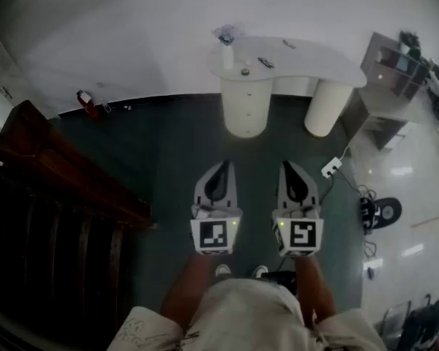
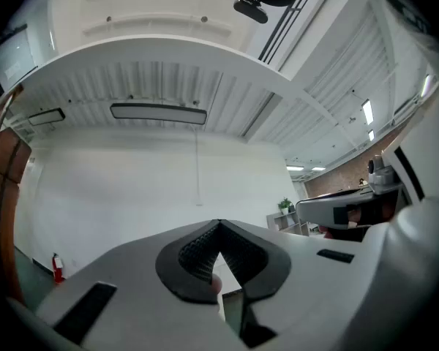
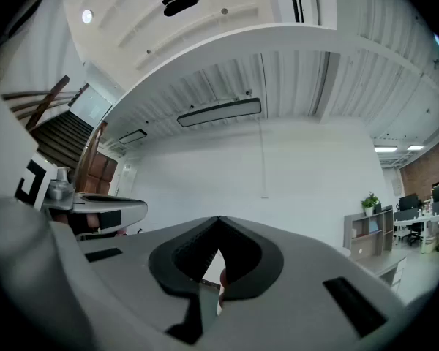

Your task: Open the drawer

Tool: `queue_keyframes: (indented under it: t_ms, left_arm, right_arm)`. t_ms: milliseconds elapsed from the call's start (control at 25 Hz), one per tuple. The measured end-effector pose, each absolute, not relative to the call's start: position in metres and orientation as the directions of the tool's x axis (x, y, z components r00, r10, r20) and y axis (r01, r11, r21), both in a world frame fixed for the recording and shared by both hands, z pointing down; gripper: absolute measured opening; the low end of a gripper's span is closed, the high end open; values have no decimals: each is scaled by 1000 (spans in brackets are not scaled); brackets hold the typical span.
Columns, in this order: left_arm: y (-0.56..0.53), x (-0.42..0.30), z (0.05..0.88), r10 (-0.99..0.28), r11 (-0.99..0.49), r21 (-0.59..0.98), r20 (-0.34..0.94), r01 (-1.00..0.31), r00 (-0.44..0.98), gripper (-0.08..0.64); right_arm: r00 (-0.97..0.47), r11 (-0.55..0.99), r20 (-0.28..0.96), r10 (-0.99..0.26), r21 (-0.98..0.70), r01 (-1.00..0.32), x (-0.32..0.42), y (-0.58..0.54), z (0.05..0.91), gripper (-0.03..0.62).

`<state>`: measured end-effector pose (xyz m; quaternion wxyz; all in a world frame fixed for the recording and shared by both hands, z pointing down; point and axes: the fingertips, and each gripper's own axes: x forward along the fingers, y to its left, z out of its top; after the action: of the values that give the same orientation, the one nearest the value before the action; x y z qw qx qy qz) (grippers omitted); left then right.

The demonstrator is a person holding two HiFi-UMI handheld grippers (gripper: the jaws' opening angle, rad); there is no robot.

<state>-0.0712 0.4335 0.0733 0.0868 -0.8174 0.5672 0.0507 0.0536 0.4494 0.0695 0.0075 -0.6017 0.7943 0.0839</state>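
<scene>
Green floor (image 1: 168, 145) runs to a white tabletop (image 1: 307, 61) at 12 o'clock, well apart from both grippers. No drawer shows; it is probably in the nearer pedestal (image 1: 245, 104). The left gripper (image 1: 222, 168) and right gripper (image 1: 290, 168) point that way, jaws closed and empty, with the left better lined up.

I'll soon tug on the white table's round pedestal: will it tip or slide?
Tipping seems unlikely: the white table stands on broad round pedestals. It might slide slightly on the smooth dark floor. Small items on top could roll.
</scene>
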Motion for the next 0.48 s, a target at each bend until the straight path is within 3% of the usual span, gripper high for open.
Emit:
queue_keyframes:
  t_ms: [480]
  left_arm:
    - [425, -103, 75, -906, -370, -83, -187, -925, 379, 2]
  right_arm:
    - [-246, 230, -115, -962, 134, -964, 20, 442, 76, 5]
